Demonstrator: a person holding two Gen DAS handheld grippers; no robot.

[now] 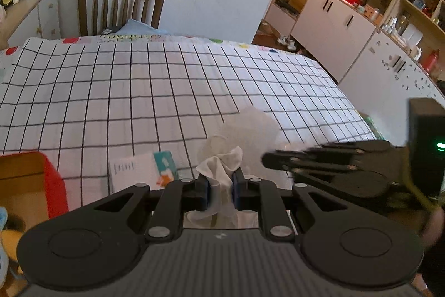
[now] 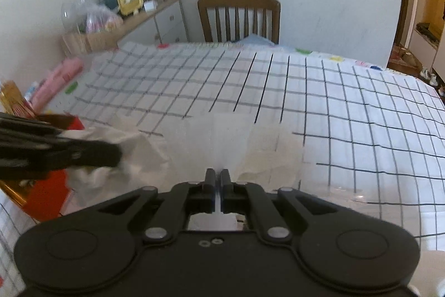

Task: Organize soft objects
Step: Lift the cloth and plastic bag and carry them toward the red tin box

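Observation:
A thin white cloth, partly see-through, is held up over the checked tablecloth (image 1: pixel 139 91) between both grippers. My left gripper (image 1: pixel 219 183) is shut on a bunched white end of the cloth (image 1: pixel 222 166). My right gripper (image 2: pixel 217 180) is shut on the cloth's sheer edge (image 2: pixel 239 141), which spreads out ahead of it. In the right wrist view the left gripper (image 2: pixel 111 155) comes in from the left, with the crumpled cloth end (image 2: pixel 139 149) at its tip. In the left wrist view the right gripper (image 1: pixel 269 160) comes in from the right, blurred.
A red cardboard box (image 1: pixel 41 185) stands at the near left of the table, also in the right wrist view (image 2: pixel 47 196). A printed paper card (image 1: pixel 144 171) lies beside it. A wooden chair (image 1: pixel 122 4) stands at the far side. Cabinets and shelves (image 1: pixel 361 18) fill the right.

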